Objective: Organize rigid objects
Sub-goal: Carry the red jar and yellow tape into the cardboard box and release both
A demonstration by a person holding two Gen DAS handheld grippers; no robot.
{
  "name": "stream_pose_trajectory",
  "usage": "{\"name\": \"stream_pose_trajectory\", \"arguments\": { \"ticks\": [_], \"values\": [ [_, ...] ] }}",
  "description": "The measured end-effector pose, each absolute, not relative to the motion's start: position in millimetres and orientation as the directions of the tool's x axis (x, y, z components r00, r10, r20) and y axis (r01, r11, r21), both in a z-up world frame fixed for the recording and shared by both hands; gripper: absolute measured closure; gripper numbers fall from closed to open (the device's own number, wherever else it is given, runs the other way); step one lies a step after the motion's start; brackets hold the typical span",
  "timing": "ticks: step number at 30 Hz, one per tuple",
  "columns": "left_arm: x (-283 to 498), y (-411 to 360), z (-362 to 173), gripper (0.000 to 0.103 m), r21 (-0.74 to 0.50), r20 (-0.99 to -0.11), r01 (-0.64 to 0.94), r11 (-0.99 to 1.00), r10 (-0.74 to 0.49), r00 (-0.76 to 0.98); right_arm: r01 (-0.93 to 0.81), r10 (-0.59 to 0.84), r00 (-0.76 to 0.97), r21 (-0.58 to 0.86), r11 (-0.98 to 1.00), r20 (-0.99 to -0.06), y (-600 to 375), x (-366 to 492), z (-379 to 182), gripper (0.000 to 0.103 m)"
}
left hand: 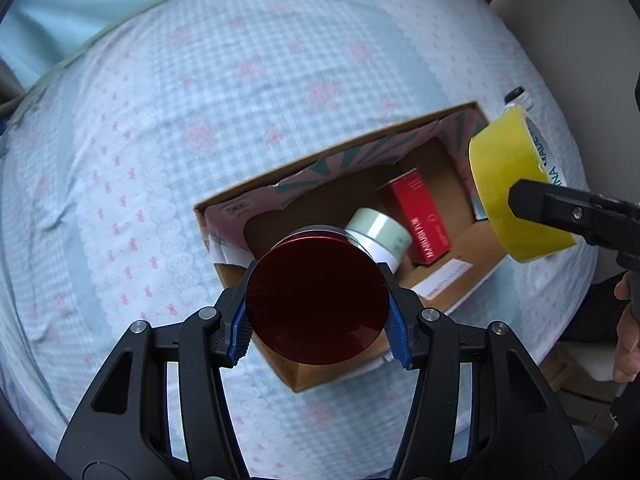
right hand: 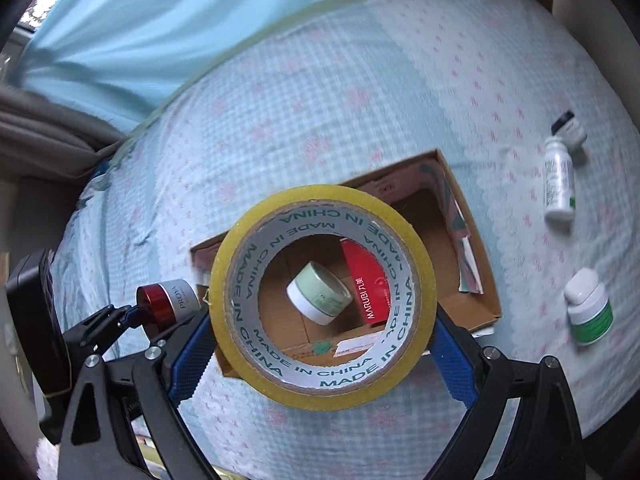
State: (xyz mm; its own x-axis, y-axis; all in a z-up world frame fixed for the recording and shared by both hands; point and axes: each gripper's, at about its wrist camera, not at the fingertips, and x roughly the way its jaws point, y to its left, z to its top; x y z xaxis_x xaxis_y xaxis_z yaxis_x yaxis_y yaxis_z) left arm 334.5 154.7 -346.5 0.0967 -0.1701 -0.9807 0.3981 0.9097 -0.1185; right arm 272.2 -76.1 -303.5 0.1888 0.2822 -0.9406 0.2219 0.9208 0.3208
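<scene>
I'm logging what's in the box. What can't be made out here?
- Cardboard box floor, right wrist view: largely hidden behind the tape roll.
- Box's near corner, left wrist view: covered by the red-lidded jar.
- White bottle label, right wrist view: too blurred to read.

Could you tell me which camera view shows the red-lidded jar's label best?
The right wrist view: the red-lidded jar appears side-on, showing its PROYA label. The left wrist view shows only its dark red lid face-on.

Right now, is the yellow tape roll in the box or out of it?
Out. The right tongs hold the yellow tape roll in the air above the cardboard box; through its hole you see inside the box.
</scene>
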Motion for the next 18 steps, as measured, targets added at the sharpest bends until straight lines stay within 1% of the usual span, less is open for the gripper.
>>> {"name": "stream_pose_trajectory", "arguments": {
  "ticks": [2, 4, 8, 12, 16, 17, 18],
  "values": [
    [338, 151, -364, 0.052, -0.107, -0.985, 0.412, 0.905, -0.151, 0.077, 0.254, 0.258, 0.16, 0.293, 0.922, -0.953, -75, 279, -321, 0.008],
    [339, 147, -378, 0.052, -0.102, -0.989, 0.418, 0.903, -0.139, 0.058, 0.278, 0.264, 0.136, 0.293, 0.915, -0.955, -75, 285, -340, 0.008],
    [345, 145, -405, 0.052, -0.129, -0.99, 0.411, 0.903, -0.14, -0.001, 0.314, 0.242, 0.09, 0.258, 0.914, -0.966, -78, 295, -369, 0.008],
    [349, 140, -418, 0.052, -0.106, -0.994, 0.433, 0.895, -0.111, -0.013, 0.353, 0.254, 0.068, 0.262, 0.898, -0.965, -83, 303, -382, 0.008],
    [356, 139, -419, 0.052, -0.12, -0.992, 0.407, 0.906, -0.122, -0.019, 0.358, 0.255, 0.048, 0.255, 0.898, -0.966, -85, 313, -389, 0.008],
    [357, 138, -418, 0.046, -0.12, -0.992, 0.403, 0.907, -0.123, -0.018, 0.359, 0.243, 0.044, 0.242, 0.901, -0.969, -84, 315, -390, 0.008],
    [357, 136, -416, 0.035, -0.128, -0.991, 0.401, 0.907, -0.133, -0.016, 0.36, 0.225, 0.035, 0.223, 0.906, -0.974, -84, 316, -391, 0.007]
  ]
}}
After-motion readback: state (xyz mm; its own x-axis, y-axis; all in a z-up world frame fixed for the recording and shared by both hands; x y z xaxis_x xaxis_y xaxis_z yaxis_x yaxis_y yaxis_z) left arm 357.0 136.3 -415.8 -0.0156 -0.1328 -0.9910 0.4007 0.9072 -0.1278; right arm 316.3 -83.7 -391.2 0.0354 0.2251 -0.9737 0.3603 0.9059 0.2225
